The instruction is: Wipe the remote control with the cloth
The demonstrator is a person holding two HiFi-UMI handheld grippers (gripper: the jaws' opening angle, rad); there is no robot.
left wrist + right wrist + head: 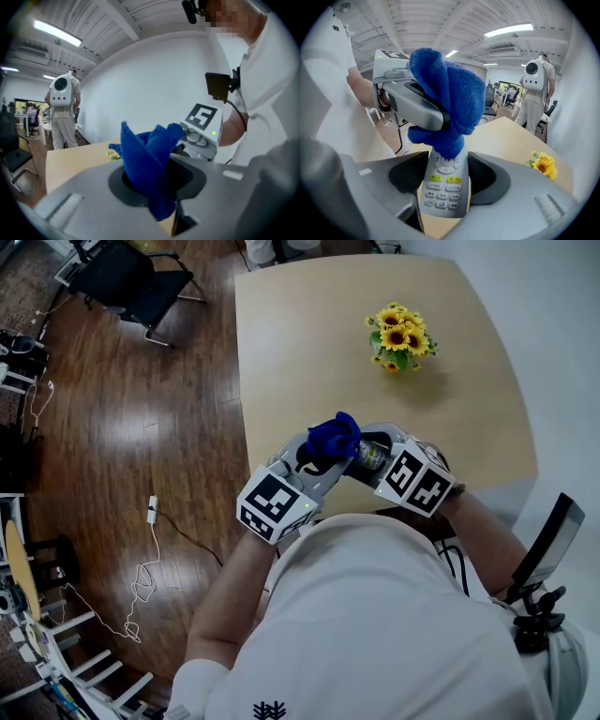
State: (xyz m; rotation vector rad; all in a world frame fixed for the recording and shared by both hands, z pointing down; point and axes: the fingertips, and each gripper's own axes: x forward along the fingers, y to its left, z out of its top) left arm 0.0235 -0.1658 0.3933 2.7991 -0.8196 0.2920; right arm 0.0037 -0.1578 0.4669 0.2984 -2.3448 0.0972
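Observation:
My right gripper (444,185) is shut on a grey remote control (444,190) with yellow and white buttons, its face turned to the camera. My left gripper (154,187) is shut on a bunched blue cloth (147,157). The cloth (447,101) rests on the far end of the remote in the right gripper view. In the head view both grippers meet above the table's near edge, the left gripper (314,457) with the blue cloth (335,438) on the left and the right gripper (367,455) on the right with the remote (373,456) mostly hidden.
A light wooden table (309,343) holds a small bunch of sunflowers (400,337) at the far right. A black chair (131,282) stands on the dark wood floor to the left. A person with a white backpack (63,110) stands in the background.

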